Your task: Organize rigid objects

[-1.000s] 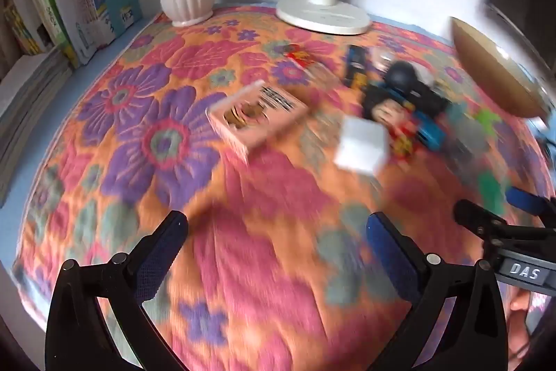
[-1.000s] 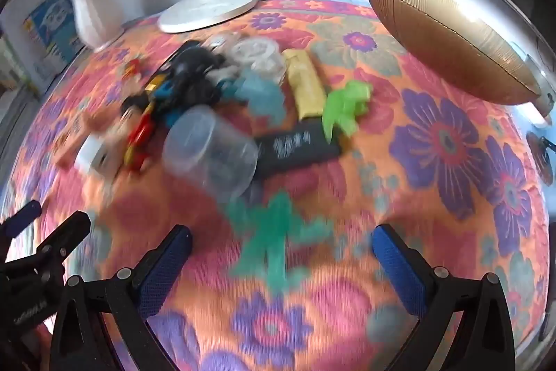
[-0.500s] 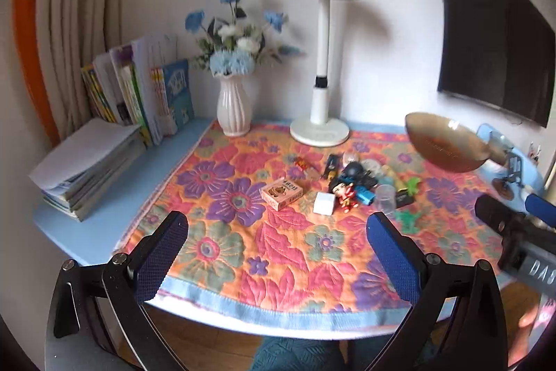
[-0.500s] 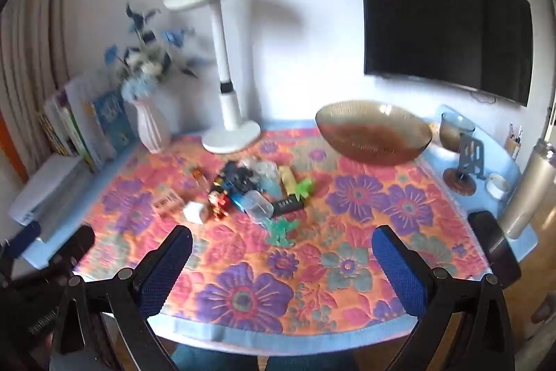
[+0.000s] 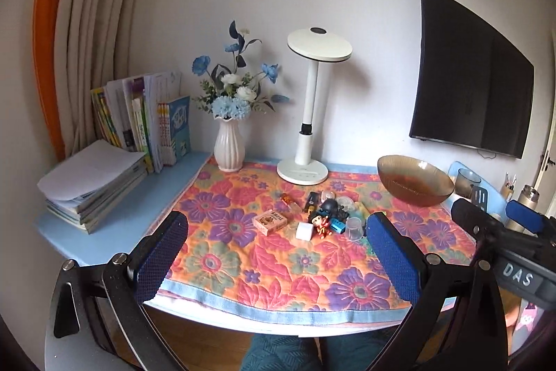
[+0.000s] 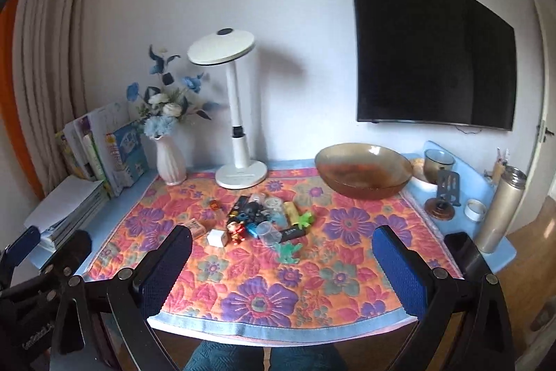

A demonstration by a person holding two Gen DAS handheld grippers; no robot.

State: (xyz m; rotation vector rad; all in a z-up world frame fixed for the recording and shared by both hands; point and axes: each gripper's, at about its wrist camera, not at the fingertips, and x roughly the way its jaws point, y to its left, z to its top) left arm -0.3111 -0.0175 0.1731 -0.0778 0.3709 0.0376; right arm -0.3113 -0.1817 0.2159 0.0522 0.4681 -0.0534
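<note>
**A:** Ahead of the left gripper (image 5: 276,258), from its own camera, what can't you make out?

**B:** The pile of small objects (image 5: 328,219) past the fingertips is too tiny to sort out fully. I can tell a pink box (image 5: 269,222), a white cube (image 5: 304,231), a small figure (image 5: 321,222) and a clear cup (image 5: 354,227); the rest blurs together. The right pad (image 5: 392,258) hides the pile's right edge. Its jaws stand wide apart, holding nothing.

**A:** Around it?

**B:** Farther off, an amber bowl (image 5: 415,179) to the right, a white lamp (image 5: 307,131) and a vase (image 5: 228,146) at the back, books (image 5: 149,124) to the left. The other tool juts in at the right edge.

**A:** And the right wrist view?

**B:** The right gripper (image 6: 283,270) is also spread wide and empty, held back from the floral cloth (image 6: 264,277). The pile (image 6: 260,221) lies ahead between the fingers, well apart from them, with green figures (image 6: 295,232) visible here. The bowl (image 6: 363,171) sits beyond, right of centre. A metal flask (image 6: 500,207) stands far right; the left tool is cut off at lower left.
</note>
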